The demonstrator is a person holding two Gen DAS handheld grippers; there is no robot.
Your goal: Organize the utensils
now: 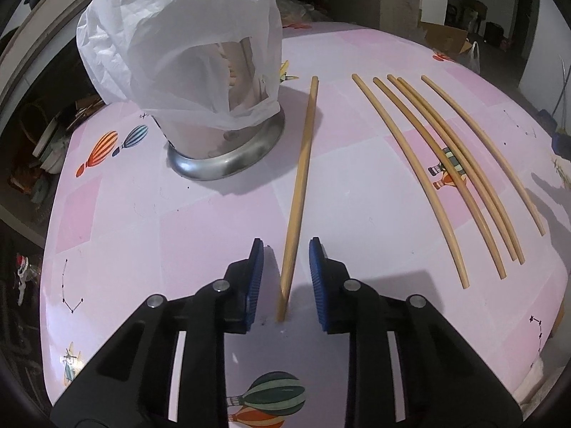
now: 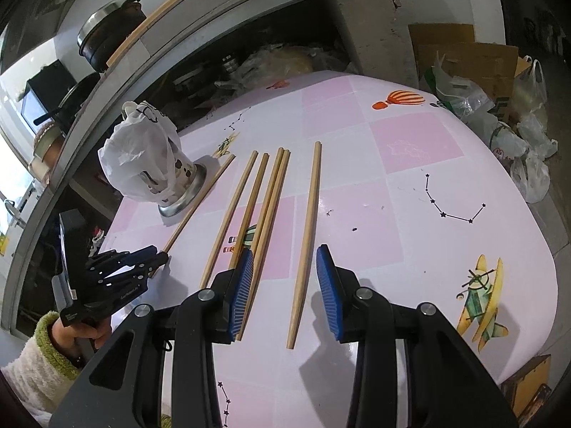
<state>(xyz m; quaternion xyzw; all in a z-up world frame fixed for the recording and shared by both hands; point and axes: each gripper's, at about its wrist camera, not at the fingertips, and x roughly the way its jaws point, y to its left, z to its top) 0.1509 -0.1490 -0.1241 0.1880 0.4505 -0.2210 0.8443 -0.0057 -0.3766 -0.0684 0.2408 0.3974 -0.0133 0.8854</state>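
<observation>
Left claw (image 1: 285, 271) straddles the near end of one chopstick (image 1: 301, 185) on the pink desk (image 1: 178, 249), pads apart, not touching it. Bagged holder (image 1: 200, 107) stands at eleven o'clock. Right claw (image 2: 285, 285) gapes around another chopstick (image 2: 307, 235).

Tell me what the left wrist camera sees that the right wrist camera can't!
Only the left wrist view shows the left gripper's blue pads either side of the lone chopstick, not yet touching it.

Only the right wrist view shows the person's hand in a fuzzy sleeve, the right gripper around the far-right chopstick, and an airplane picture.

Both show the bag-covered metal holder, six chopsticks and the pink tablecloth.
</observation>
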